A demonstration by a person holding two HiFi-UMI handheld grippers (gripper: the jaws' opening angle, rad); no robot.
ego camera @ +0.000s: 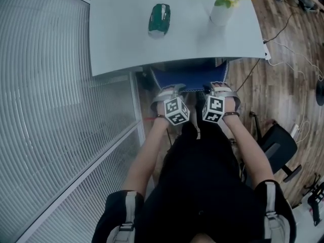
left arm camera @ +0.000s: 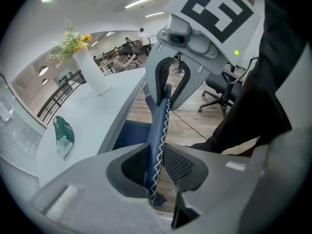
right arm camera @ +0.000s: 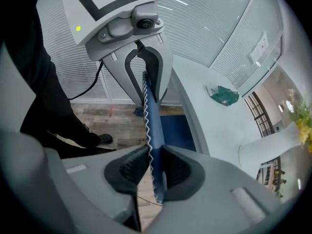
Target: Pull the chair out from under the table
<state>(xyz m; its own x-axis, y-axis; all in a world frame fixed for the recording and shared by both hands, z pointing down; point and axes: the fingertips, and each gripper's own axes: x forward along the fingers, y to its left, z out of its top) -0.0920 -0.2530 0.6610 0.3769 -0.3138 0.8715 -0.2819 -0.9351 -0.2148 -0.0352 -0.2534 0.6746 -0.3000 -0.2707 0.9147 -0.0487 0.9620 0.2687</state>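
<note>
A blue chair (ego camera: 195, 78) with white zigzag stitching is tucked under the white table (ego camera: 121, 44); only its backrest top shows at the table's near edge. My left gripper (ego camera: 172, 90) grips the left part of that top edge, and my right gripper (ego camera: 216, 88) grips the right part. In the left gripper view the backrest edge (left arm camera: 159, 123) runs between the pads of the left gripper (left arm camera: 156, 165), which press on it. In the right gripper view the right gripper (right arm camera: 153, 168) clamps the same edge (right arm camera: 150, 126). The chair's seat is hidden under the table.
On the table stand a white vase with yellow flowers (ego camera: 221, 10) and a green packet (ego camera: 159, 19). A ribbed glass wall (ego camera: 55, 115) runs close on the left. A black office chair (ego camera: 277, 147) and cables lie on the wooden floor at the right.
</note>
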